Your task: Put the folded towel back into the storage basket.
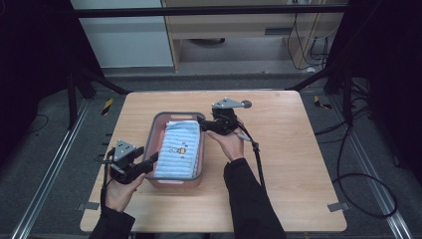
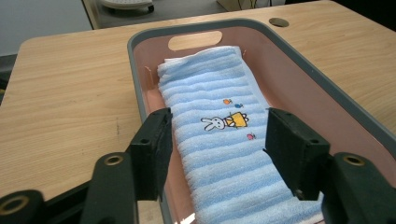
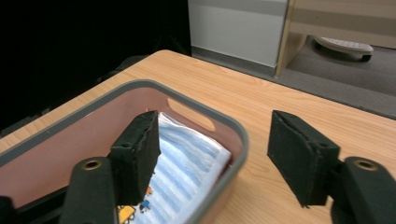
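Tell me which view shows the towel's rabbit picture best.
The left gripper view: the rabbit lies sharp and whole on the towel. The high view shows it as a small mark; the right gripper view shows just a coloured corner.

A laboratory or test room set up for recording is suggested. A square light-wood table [image 1: 278, 164] is enclosed by a frame of black metal struts [image 1: 209, 11], one crossing overhead beyond the far edge and others slanting down past the far corners. Aluminium rails [image 1: 47, 172] are laid on the grey carpeted floor [image 1: 35, 149] along the left and right edges, and yellow-and-black striped tape [image 1: 107, 106] is seen on the floor near both far corners. Loose black cables [image 1: 358, 179] are trailed over the carpet on the right. Beyond the far edge, a pale wooden cabinet [image 1: 239, 25] and a white panel [image 1: 132, 37] are seen, with dark curtaining [image 1: 30, 59] at both sides.
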